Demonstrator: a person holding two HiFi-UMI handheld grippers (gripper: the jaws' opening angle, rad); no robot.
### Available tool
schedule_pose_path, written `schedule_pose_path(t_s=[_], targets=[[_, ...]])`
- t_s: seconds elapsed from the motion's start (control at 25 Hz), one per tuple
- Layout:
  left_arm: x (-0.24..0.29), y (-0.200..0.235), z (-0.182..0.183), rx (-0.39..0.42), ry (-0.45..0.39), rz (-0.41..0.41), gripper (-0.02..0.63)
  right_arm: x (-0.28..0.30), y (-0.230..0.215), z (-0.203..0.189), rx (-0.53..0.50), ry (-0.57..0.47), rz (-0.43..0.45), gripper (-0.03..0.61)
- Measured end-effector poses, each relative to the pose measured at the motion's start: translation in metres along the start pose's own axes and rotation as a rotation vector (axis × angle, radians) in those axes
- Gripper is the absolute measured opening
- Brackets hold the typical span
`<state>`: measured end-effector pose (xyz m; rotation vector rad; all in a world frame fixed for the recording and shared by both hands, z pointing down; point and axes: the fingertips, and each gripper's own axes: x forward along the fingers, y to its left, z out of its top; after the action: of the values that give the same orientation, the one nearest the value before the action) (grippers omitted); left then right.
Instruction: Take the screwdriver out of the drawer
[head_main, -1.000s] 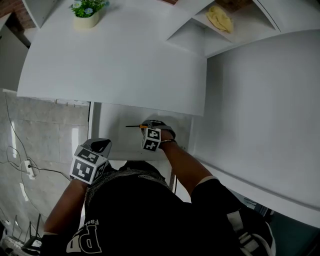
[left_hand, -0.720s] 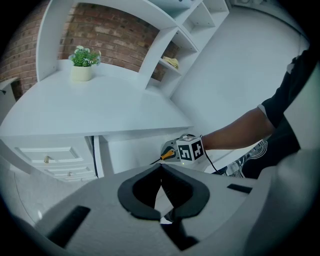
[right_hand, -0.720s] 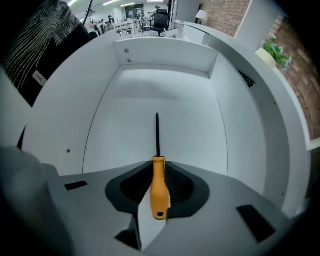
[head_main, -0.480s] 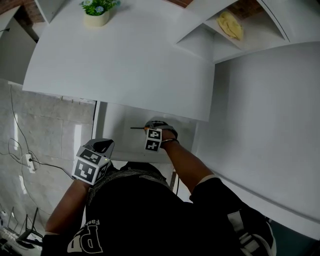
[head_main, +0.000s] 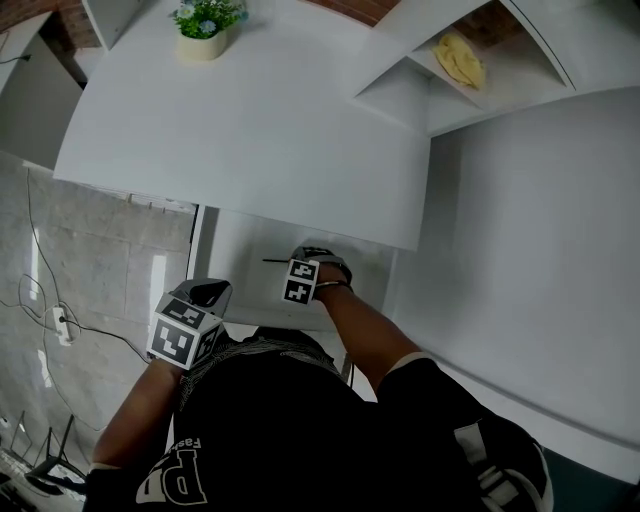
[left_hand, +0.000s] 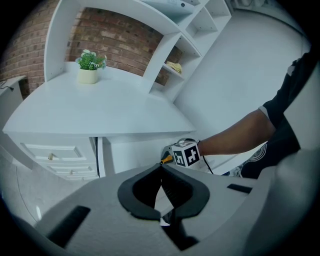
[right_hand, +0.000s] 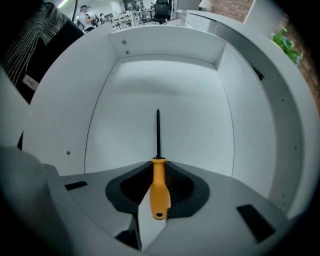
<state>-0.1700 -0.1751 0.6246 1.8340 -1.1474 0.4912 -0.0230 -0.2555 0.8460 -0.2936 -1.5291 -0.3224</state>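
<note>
White surfaces fill the scene: a curved white desk (head_main: 250, 130) is set before a brick wall, and an open white drawer (right_hand: 170, 47) stands out below its edge. An orange-handled screwdriver with a thin black shaft (right_hand: 159, 185) is pinched by its handle in the right tool (right_hand: 158, 169). It lies within the drawer's walls and is not yet taken out. Its long axis runs along the jaws, with the shaft pointing away from the tool toward the far wall, so a pull up and back is judged to be needed. The left tool (left_hand: 161, 170) is pressed together on nothing and held well apart, outside the drawer. Whether the tip touches the drawer floor cannot be told. From the head view, the drawer's back is hidden by the desk.
</note>
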Motion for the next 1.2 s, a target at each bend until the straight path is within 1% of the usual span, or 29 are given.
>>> schedule_pose_path(t_s=[0.12,0.32,0.48,0.68,0.92,1.08,1.2], targets=[[-0.005,0.001,0.001,-0.002,-0.012,0.015,0.015,0.0,0.0,0.0,-0.001,0.002,0.0,0.063],[-0.013,-0.002,-0.001,-0.011,-0.03,0.036,0.015,-0.002,-0.001,-0.001,0.059,-0.017,-0.007,0.066],[-0.019,-0.009,0.003,-0.019,-0.054,0.034,0.015,-0.007,-0.001,0.0,0.097,-0.027,-0.026,0.071],[-0.023,-0.016,0.01,-0.003,-0.08,0.048,0.015,-0.023,0.006,0.005,0.155,-0.103,-0.053,0.071],[-0.023,-0.025,0.017,0.001,-0.103,0.054,0.015,-0.048,0.008,0.006,0.317,-0.222,-0.077,0.071],[-0.021,-0.032,0.023,0.024,-0.11,0.051,0.015,-0.065,0.007,0.0,0.456,-0.306,-0.087,0.071],[-0.017,-0.038,0.027,0.04,-0.115,0.044,0.015,-0.087,0.002,-0.001,0.579,-0.408,-0.092,0.071]])
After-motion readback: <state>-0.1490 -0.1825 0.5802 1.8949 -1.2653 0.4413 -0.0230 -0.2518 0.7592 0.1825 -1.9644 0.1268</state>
